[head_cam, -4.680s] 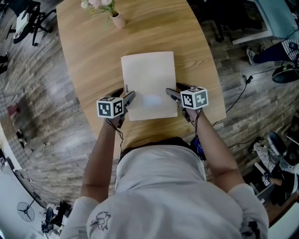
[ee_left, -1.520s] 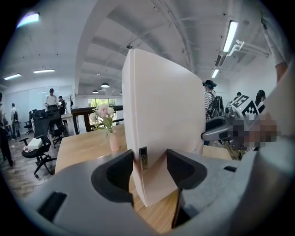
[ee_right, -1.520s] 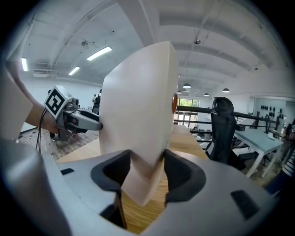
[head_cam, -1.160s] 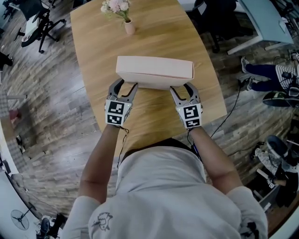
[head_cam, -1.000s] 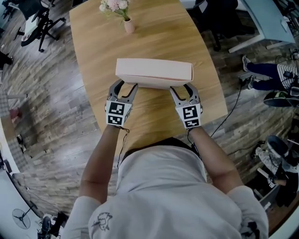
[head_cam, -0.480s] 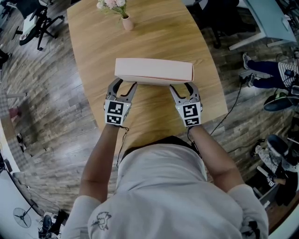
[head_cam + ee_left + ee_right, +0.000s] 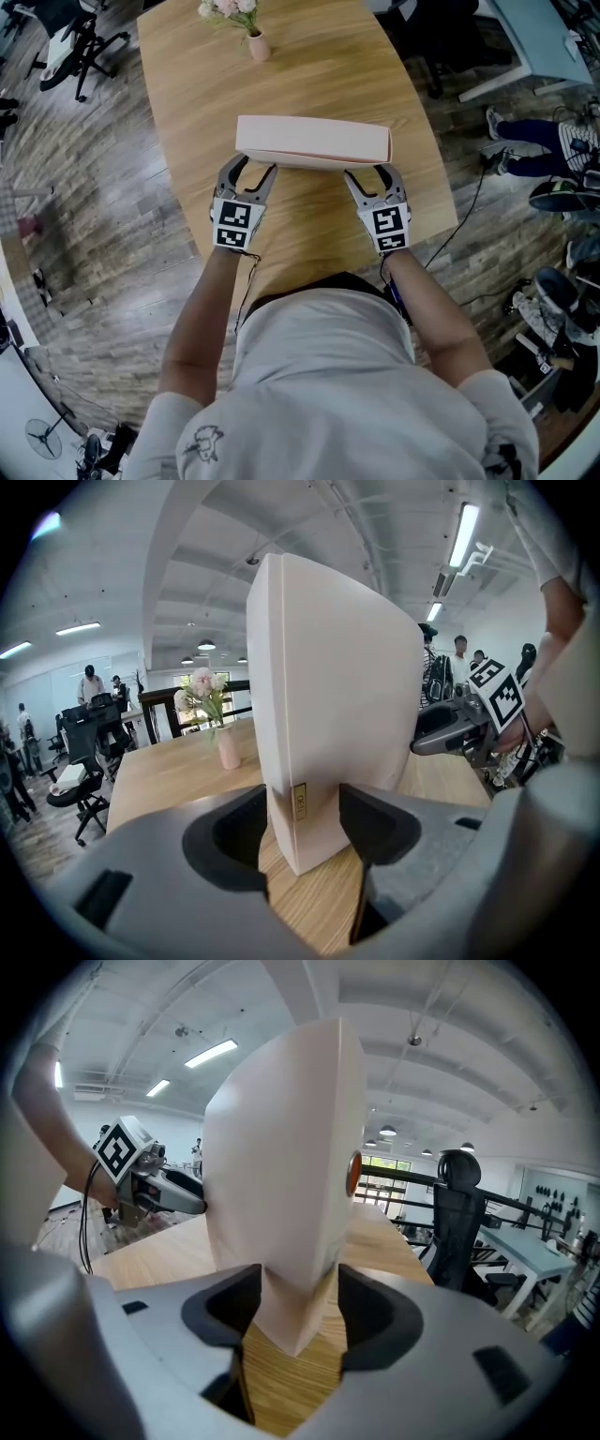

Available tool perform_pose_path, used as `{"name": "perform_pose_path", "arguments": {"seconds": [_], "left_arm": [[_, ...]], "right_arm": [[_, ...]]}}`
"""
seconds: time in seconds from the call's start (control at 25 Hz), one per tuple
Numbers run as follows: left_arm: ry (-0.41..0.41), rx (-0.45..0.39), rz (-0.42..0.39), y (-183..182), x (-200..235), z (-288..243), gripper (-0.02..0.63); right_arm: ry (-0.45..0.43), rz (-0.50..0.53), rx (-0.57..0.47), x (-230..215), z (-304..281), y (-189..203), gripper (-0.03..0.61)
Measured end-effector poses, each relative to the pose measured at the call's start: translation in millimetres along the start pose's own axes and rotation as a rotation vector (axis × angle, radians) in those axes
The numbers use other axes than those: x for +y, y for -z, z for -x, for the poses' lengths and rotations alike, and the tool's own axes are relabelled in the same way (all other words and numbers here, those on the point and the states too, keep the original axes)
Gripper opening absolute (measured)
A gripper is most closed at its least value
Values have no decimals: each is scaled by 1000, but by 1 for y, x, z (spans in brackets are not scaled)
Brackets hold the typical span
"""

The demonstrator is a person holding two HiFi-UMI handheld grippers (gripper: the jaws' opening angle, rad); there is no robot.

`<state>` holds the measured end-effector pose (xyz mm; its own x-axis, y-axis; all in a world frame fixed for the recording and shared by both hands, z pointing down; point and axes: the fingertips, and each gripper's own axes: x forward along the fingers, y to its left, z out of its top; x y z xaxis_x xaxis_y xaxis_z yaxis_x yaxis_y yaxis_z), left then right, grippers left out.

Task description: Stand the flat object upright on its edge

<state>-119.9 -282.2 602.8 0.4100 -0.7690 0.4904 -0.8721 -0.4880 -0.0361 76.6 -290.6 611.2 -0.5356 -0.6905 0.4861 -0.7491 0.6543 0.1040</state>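
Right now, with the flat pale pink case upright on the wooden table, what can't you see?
Head view: bottom edge of the flat pale pink case, hidden under its body.
Left gripper view: print on its small gold label, too small.
Right gripper view: orange round spot, seen edge-on.

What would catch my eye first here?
A pale flat box stands on its long edge in the middle of the wooden table. The left gripper clasps one end; the right gripper, its jaws just opening, straddles the other. A small flower vase sits at the table's far end.
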Motion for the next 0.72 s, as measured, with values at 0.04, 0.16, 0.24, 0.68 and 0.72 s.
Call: {"name": "perform_pose_path", "arguments": {"seconds": [0.04, 0.16, 0.24, 0.68, 0.72], "left_arm": [[-1, 0, 4, 1, 1, 1, 235], [1, -6, 8, 2, 0, 6, 235], [5, -13, 8, 2, -3, 11, 235], [43, -67, 36, -7, -13, 46, 235], [48, -73, 34, -8, -15, 49, 235]], "right_arm": [[4, -2, 1, -1, 1, 1, 265], [19, -8, 2, -2, 7, 3, 267], [27, -8, 0, -1, 12, 4, 268], [65, -24, -43, 22, 43, -14, 256], [70, -24, -50, 24, 47, -15, 253]]}}
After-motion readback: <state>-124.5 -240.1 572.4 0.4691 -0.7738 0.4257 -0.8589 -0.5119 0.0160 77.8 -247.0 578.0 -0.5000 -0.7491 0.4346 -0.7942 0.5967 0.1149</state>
